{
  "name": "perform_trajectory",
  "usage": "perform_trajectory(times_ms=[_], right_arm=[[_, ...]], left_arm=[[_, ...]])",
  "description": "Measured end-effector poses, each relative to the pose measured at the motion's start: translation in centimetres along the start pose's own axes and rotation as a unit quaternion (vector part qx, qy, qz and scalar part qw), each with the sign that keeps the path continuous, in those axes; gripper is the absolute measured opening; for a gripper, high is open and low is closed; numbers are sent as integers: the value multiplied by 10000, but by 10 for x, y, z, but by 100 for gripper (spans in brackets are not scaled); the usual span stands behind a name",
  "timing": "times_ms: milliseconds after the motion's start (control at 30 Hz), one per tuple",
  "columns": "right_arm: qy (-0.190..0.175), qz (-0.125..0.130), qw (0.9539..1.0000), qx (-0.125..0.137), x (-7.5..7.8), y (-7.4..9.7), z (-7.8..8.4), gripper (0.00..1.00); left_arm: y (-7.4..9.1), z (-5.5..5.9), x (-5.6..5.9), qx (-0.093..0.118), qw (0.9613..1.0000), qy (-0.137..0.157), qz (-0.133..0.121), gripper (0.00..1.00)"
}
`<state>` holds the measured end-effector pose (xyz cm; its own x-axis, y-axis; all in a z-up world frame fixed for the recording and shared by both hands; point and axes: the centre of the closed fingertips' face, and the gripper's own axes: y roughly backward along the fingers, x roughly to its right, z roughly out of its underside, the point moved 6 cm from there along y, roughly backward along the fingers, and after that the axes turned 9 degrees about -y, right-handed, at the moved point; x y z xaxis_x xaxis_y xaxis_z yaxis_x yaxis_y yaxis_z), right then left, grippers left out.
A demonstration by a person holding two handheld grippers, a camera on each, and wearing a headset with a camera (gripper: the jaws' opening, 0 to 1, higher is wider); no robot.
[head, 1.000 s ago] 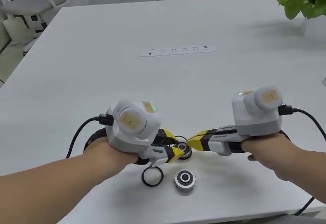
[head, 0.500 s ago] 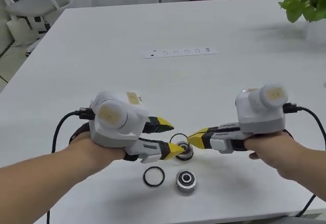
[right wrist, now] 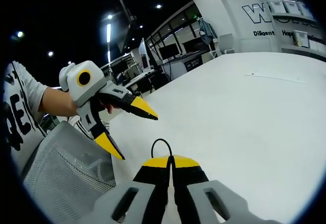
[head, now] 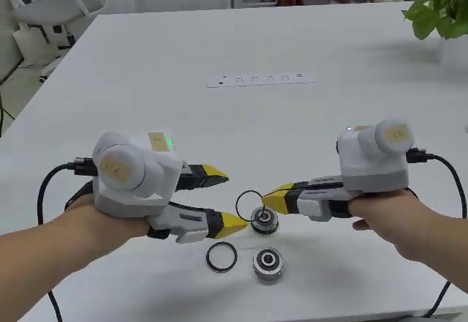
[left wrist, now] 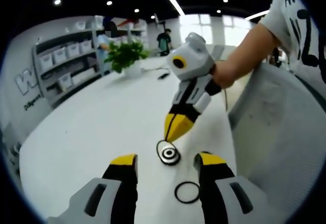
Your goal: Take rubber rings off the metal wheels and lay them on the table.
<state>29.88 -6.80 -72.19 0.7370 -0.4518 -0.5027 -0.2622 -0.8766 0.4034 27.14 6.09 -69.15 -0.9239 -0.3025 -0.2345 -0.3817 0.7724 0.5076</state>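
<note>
table [head: 292,36]: white, matte, wide
loose ring [head: 221,256]: black, flat on the table, just below the left gripper's [head: 234,201] lower jaw tip
upper wheel [head: 264,220]: on the table, right under the right gripper's [head: 268,198] tips, between both grippers
lower wheel [head: 268,261]: just beside the loose ring (not touching), person's side of both grippers
socket strip [head: 261,80]: in the tabletop, well beyond both grippers

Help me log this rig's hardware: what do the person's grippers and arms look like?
The left gripper and right gripper share white-grey bodies and black jaws with yellow tips, and each trails a black cable. A green light glows on the left. The forearms are unsleeved; the shirt is white with black lettering.
</note>
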Motion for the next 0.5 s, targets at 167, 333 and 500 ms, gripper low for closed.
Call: perform_trajectory(times_ms=[167, 333, 500], right_arm=[[-5, -99, 9999, -63, -8, -6, 0, 0], [-9, -216, 9995, -218, -19, -13, 5, 0], [-24, -264, 9986, -457, -26, -20, 14, 0]], left_arm=[[10, 5, -1, -3, 9999, 65, -77, 52], [19, 13, 3, -72, 9999, 56, -106, 58], [28, 23, 7, -157, 9998, 62, -121, 61]])
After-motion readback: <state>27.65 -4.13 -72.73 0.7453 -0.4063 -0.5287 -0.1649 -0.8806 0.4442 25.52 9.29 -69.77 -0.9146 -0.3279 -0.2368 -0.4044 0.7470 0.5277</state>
